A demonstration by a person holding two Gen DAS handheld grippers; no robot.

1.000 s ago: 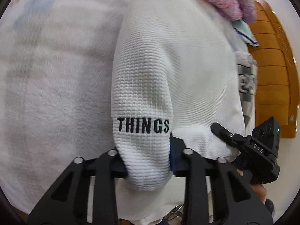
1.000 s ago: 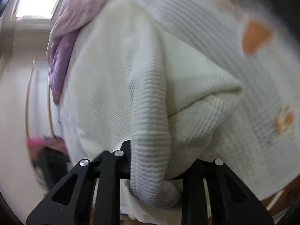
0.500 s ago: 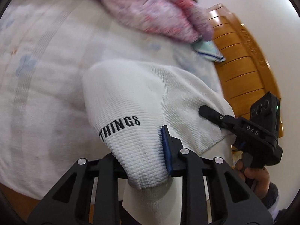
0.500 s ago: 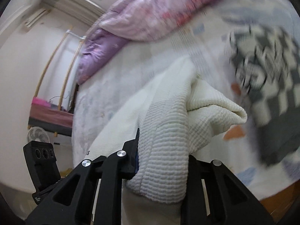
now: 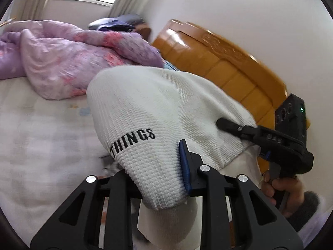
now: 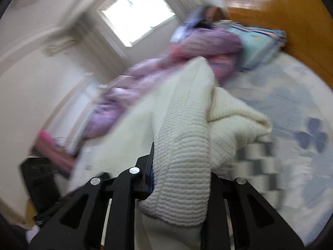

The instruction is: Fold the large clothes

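Note:
A white knit sweater (image 5: 149,108) with black "THINGS" lettering is held up above the bed. My left gripper (image 5: 158,179) is shut on its ribbed edge near the lettering. My right gripper (image 6: 179,173) is shut on another ribbed edge of the same sweater (image 6: 187,125), which bunches and drapes forward. The right gripper also shows in the left wrist view (image 5: 262,135), at the sweater's right side, held by a hand. Both views are raised and tilted toward the room.
A purple and pink quilt (image 5: 62,58) lies heaped at the back of the bed. A wooden headboard (image 5: 229,62) stands on the right. The bed sheet (image 6: 291,95) has pale blue flower prints. A grey checked garment (image 6: 258,166) lies below the sweater.
Both grippers have lifted the sweater up off the bed and tilted upward; the window and walls have come into view. The grip on the sweater is unchanged.

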